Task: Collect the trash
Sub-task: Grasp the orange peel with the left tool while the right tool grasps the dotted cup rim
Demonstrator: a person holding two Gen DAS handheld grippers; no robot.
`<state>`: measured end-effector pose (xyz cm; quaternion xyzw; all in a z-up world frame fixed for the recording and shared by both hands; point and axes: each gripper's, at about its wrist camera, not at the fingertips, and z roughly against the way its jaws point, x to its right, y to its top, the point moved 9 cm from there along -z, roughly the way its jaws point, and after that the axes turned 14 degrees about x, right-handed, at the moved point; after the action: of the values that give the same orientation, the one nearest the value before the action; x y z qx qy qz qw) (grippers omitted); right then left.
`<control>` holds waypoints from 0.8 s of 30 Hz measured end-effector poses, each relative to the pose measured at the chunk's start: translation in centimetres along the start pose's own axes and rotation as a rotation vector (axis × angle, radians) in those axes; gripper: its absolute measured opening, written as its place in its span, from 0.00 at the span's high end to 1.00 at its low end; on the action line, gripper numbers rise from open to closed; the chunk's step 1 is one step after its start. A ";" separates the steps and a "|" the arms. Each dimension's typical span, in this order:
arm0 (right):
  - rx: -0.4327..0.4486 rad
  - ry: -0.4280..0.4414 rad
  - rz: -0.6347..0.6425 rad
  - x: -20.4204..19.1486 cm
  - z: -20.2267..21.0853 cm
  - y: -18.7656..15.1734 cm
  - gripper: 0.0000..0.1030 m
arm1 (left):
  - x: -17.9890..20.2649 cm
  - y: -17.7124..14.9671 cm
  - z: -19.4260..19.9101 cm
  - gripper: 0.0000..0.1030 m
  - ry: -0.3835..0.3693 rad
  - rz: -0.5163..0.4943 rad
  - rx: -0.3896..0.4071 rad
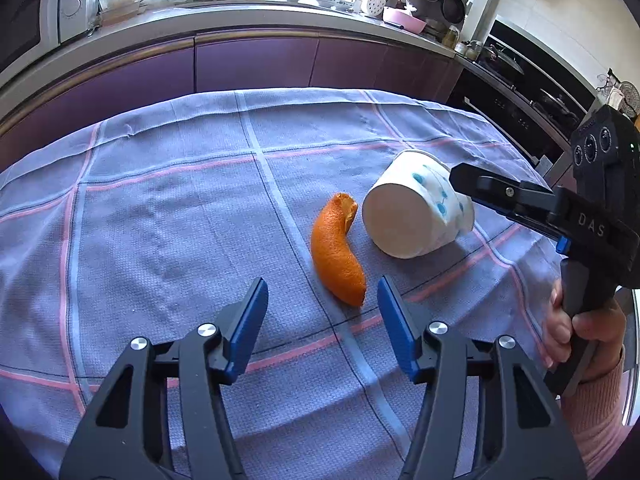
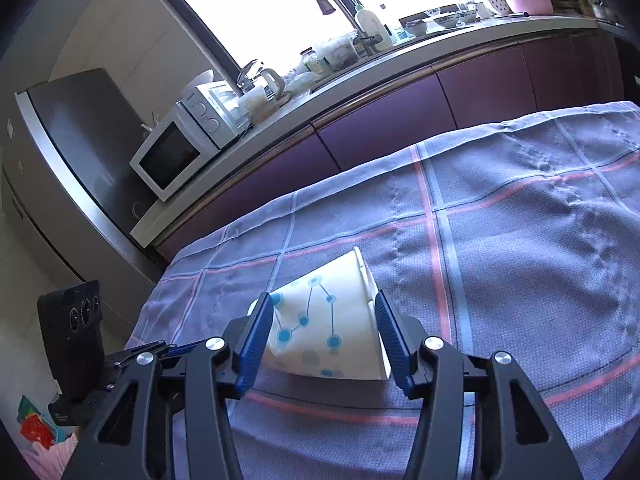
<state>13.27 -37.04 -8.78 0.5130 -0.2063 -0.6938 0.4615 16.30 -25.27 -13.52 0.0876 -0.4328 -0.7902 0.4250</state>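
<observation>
A curved strip of orange peel (image 1: 338,248) lies on the checked cloth. My left gripper (image 1: 323,280) is open, and the near end of the peel sits between its blue fingertips, closer to the right one and touching neither. Beside the peel, a white paper cup (image 1: 416,208) with blue dots lies on its side, base toward this camera. One finger of my right gripper (image 1: 480,188) reaches over it from the right. In the right wrist view the paper cup (image 2: 328,328) fills the gap of the right gripper (image 2: 324,300), with both pads against its sides. The peel is hidden there.
The blue-grey tablecloth (image 1: 160,220) covers the whole table, and its far edge drops toward purple cabinet fronts (image 1: 256,64). An oven (image 1: 520,108) stands at the right. A hand in a pink sleeve (image 1: 580,332) holds the right gripper. A microwave (image 2: 172,156) sits on the counter.
</observation>
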 end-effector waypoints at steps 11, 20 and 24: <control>-0.033 0.071 -0.019 -1.3 0.3 -1.5 0.81 | -0.6 -0.2 -1.2 0.82 -0.002 0.035 -0.025; -0.076 0.186 -0.033 -4.5 0.1 -3.1 0.89 | -3.1 -0.4 1.4 0.83 0.038 0.063 0.017; -0.105 0.234 -0.027 -6.7 -0.4 -4.1 0.89 | -4.7 -0.6 2.8 0.83 0.057 0.084 0.036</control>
<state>12.18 -29.24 -8.58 0.5681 -0.1076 -0.6452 0.4994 17.42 -19.89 -13.34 0.0996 -0.4382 -0.7608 0.4683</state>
